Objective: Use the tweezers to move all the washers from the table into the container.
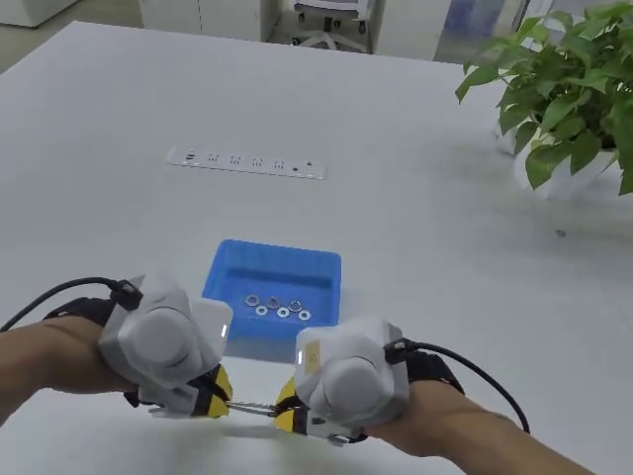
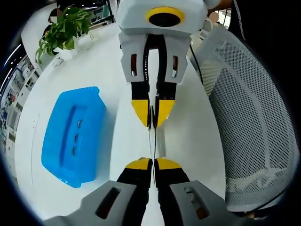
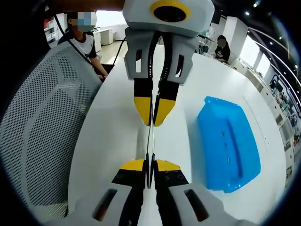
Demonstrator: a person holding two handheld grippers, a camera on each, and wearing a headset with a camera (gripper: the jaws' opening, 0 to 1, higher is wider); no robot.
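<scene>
Facing each other tip to tip in the head view, the left gripper (image 1: 220, 396) and the right gripper (image 1: 287, 406) are hovering just on the near side of the blue container (image 1: 223, 272). Both are pinching the thin tweezers (image 1: 252, 407), which are spanning the gap between them. The washers (image 1: 277, 307) are lying clustered inside the container, toward its near wall. A power strip (image 1: 245, 161) is lying beyond the container, and a potted plant (image 1: 569, 89) is standing well off to its right.

In the left gripper view, that gripper's own jaws are squeezing one end of the tweezers (image 2: 151, 141) beside the container (image 2: 56, 150).

In the right gripper view, its jaws are clamping the other end (image 3: 150, 139), again alongside the container (image 3: 211, 141).
</scene>
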